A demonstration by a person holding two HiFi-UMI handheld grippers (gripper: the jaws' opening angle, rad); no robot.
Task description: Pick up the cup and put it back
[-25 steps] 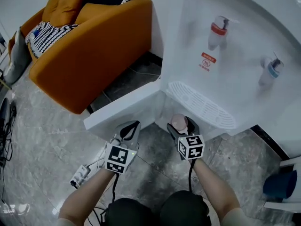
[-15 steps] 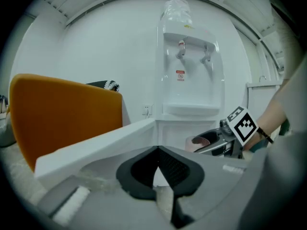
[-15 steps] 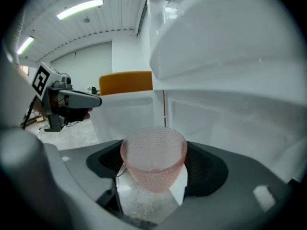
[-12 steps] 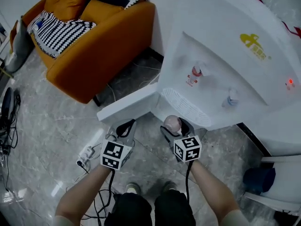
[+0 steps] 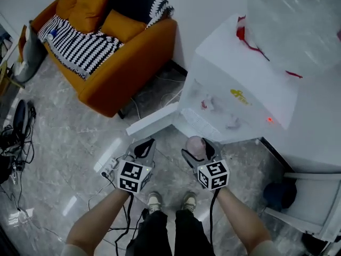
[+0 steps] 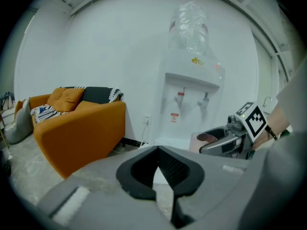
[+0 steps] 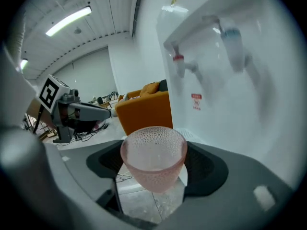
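The cup (image 7: 153, 156), a pink, dimpled tumbler, sits upright between the pads of our right claw (image 5: 199, 151). That claw stands wide, closed on the cup's sides, and carries it clear of any surface. We see nothing inside the cup. It hangs in the air just in front of the water dispenser (image 5: 241, 92), on the side where the taps and the grilled drip tray (image 5: 198, 121) face us. It touches neither of them.

Our left claw (image 6: 156, 150) is narrow, its tips meeting with nothing between them. It hovers beside the right one, a little farther from the water dispenser, and has no part in the hold.

The orange sofa (image 5: 114, 57) stands well away from the water dispenser on its far side, and bare stone floor (image 5: 69, 159) lies below our hands.

So we judge the first half done: the cup is picked up and firmly held. The second half is all ahead of us, since the cup rests on nothing yet. We cannot tell from here which spot it belongs to. The drip tray of the water dispenser looks the likeliest resting place. What remains is to bring the cup over it, set it down upright and let the right claw open.
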